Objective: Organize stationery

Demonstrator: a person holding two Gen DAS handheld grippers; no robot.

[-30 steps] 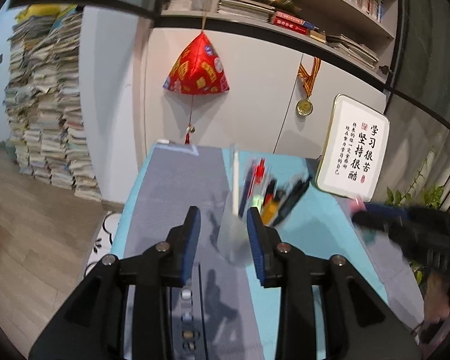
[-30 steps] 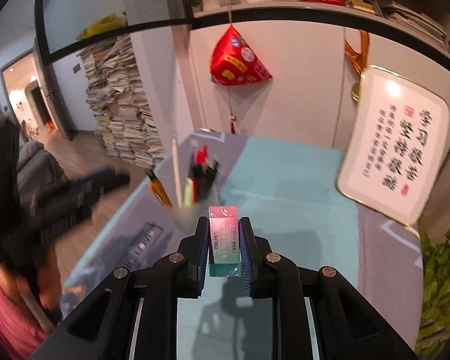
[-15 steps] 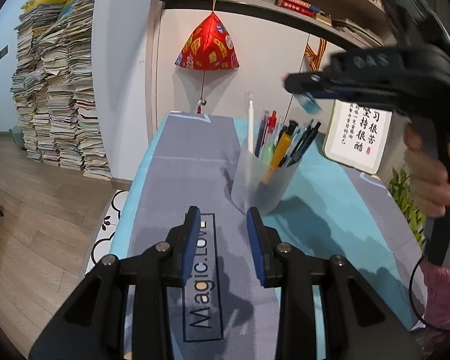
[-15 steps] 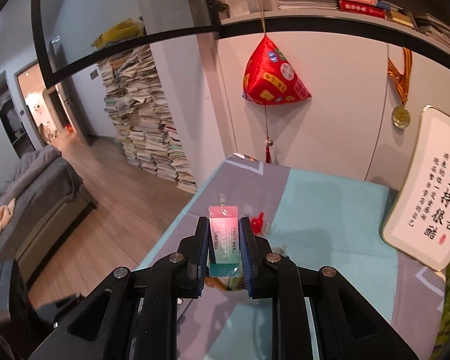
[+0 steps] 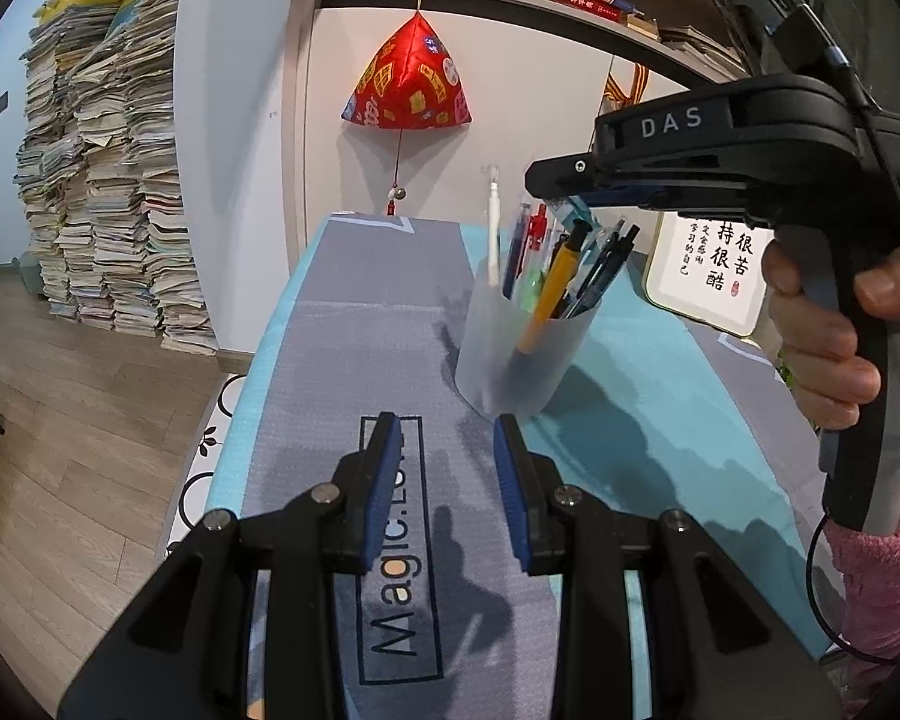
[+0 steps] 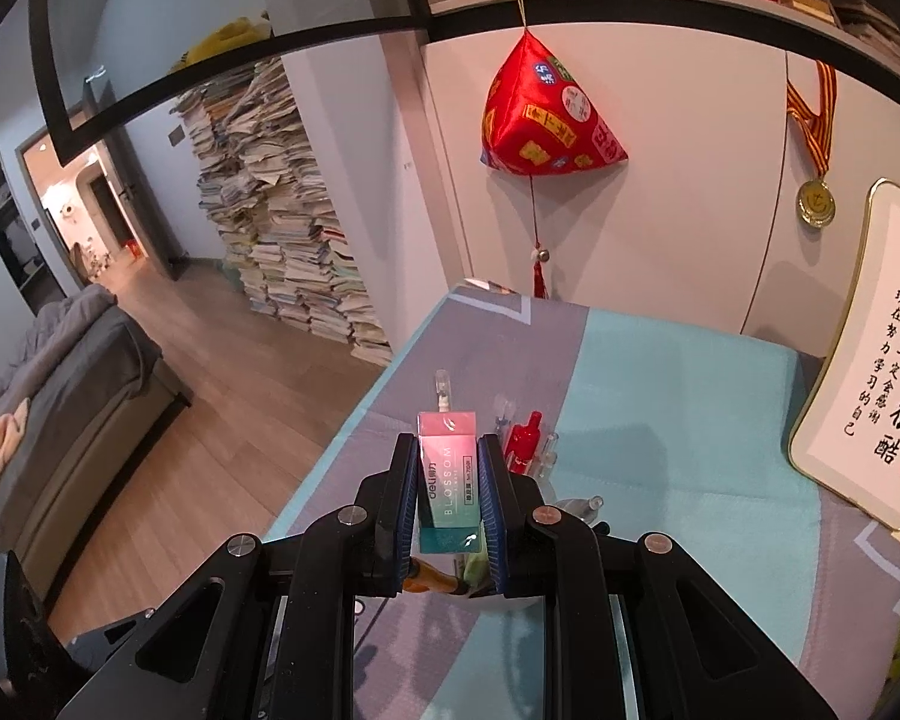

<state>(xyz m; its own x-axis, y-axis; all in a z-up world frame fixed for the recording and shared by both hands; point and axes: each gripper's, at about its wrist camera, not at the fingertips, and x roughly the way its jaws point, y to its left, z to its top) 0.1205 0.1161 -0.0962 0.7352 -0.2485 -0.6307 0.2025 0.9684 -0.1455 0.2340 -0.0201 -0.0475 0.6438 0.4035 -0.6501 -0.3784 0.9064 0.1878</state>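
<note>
At frame centre, the right tool [image 6: 449, 483] clamps an upright pink-and-green eraser [image 6: 448, 480] above the pen cup [image 5: 525, 348]; the left tool [image 5: 448, 462] sits lower centre, parted and empty. The cup stands on the tabletop [image 5: 360, 360] just beyond it.

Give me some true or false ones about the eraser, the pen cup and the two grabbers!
1. The right gripper squeezes a pink and green eraser between its fingers. True.
2. The left gripper holds a pen. False: nothing is between its fingers.
3. The pen cup stands upright on the desk mat with pens in it. True.
4. The eraser is already inside the cup. False: it is in the right gripper, above the cup.
5. The pen cup is empty. False: it is full of pens.
</note>
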